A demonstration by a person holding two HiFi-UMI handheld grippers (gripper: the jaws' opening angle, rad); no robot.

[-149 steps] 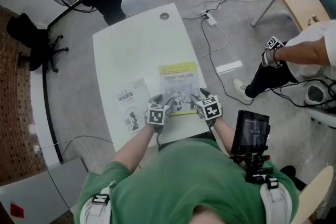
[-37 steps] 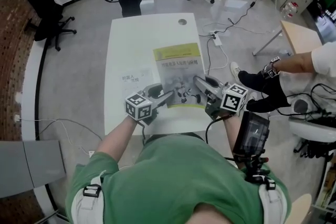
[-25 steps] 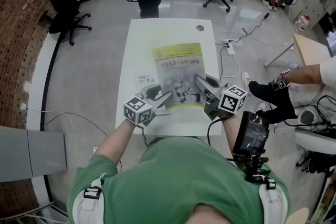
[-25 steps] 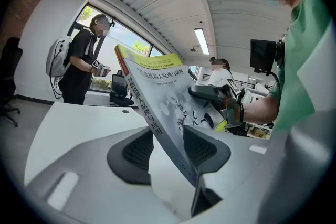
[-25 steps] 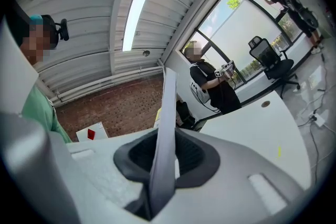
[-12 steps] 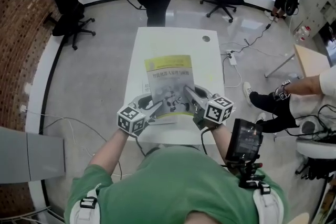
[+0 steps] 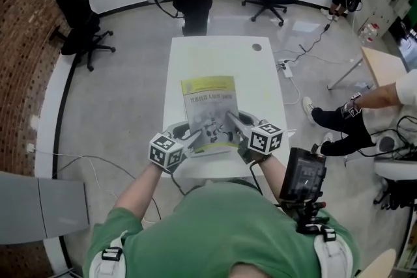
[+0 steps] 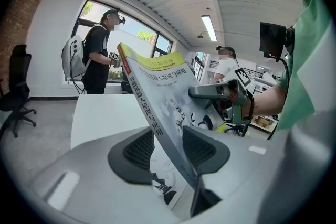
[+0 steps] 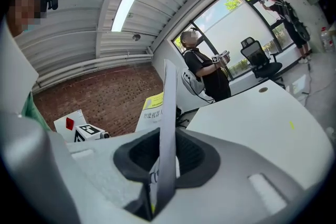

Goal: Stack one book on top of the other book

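White tabletop (image 7: 215,55), yellow-topped book (image 7: 210,104) tilted above it with the other book (image 8: 165,192) just showing beneath, left gripper (image 7: 189,135) and right gripper (image 7: 236,124) each clamped on its near edge: placing step, I judge, next lowering it square before release.

Your right gripper (image 9: 164,162) clamps its dark pads (image 9: 193,157) on the book (image 9: 168,107), seen edge-on and upright, with the white table (image 9: 247,118) stretching away to its right
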